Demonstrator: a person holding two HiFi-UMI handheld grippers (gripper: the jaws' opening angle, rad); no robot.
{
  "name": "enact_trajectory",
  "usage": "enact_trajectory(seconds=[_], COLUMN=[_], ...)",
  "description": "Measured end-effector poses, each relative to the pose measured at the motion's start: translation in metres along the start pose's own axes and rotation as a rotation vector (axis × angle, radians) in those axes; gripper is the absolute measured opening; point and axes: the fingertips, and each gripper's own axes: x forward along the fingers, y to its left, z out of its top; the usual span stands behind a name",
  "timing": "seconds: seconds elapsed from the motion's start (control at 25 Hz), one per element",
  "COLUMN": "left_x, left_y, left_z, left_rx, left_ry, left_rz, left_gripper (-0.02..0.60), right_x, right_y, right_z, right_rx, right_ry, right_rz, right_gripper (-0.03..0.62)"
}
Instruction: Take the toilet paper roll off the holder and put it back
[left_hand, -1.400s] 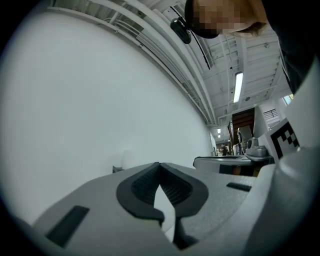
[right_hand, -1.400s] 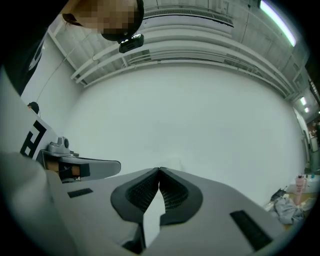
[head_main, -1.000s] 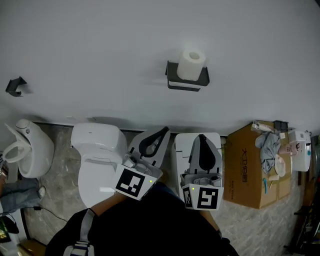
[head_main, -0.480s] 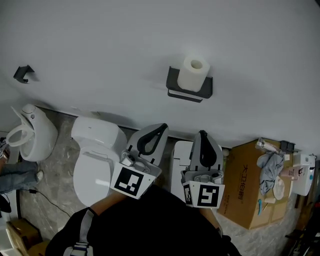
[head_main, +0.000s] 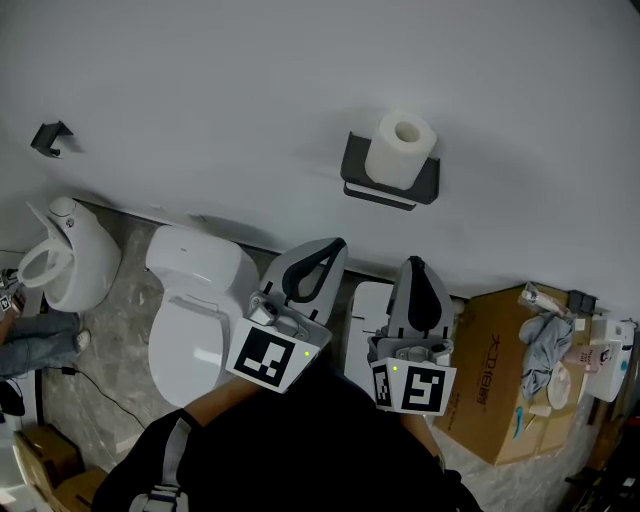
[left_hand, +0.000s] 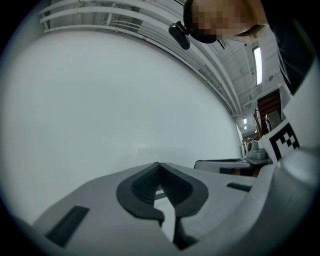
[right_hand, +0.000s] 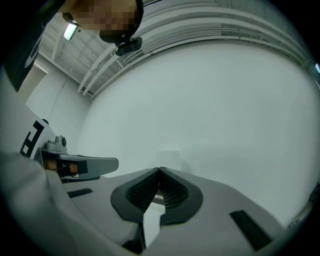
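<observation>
Nearest to you, your dark-clothed torso fills the bottom of the head view, with both grippers held out ahead side by side. The left gripper (head_main: 330, 250) has its jaws pressed together with nothing between them; its own view shows the ribbed dark pads (left_hand: 142, 184) meeting at the tips against bare white wall. The right gripper (head_main: 415, 268) is clenched and empty as well, its tips touching in its own view. Both point roughly level at the wall, which suggests you are carrying them closed on the approach and are not yet set to grasp. The jaws will need to open before either can take the roll.

Below the grippers stands a white toilet (head_main: 195, 310) with its lid down. A cardboard box (head_main: 500, 370) with cloth and clutter on top sits to your right, and a smaller white fixture (head_main: 60, 265) stands to your left.

Farthest away, the toilet paper roll (head_main: 400, 150) stands on end in the dark wall-mounted holder (head_main: 352, 170), its hollow core facing up. It is well apart from both grippers, above and just right of the gap between them. It appears to rest loose in a tray-like bracket, so lifting it straight up should free it. The task looks unstarted.
</observation>
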Motion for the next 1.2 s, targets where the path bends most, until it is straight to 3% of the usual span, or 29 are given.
enact_trajectory(seconds=[0.6,1.2], left_x=[0.076,0.108], left_y=[0.031,0.049], left_z=[0.007,0.000], left_rx=[-0.002,-0.019], left_ry=[-0.003,0.003], left_rz=[-0.099,-0.244], left_gripper=[0.005,0.005], right_x=[0.069,0.094], right_y=[-0.022,-0.026], right_z=[0.002,-0.012], right_rx=[-0.032,-0.062], right_ry=[-0.003,0.023], right_rz=[-0.069,-0.175], right_gripper=[0.023,0.023])
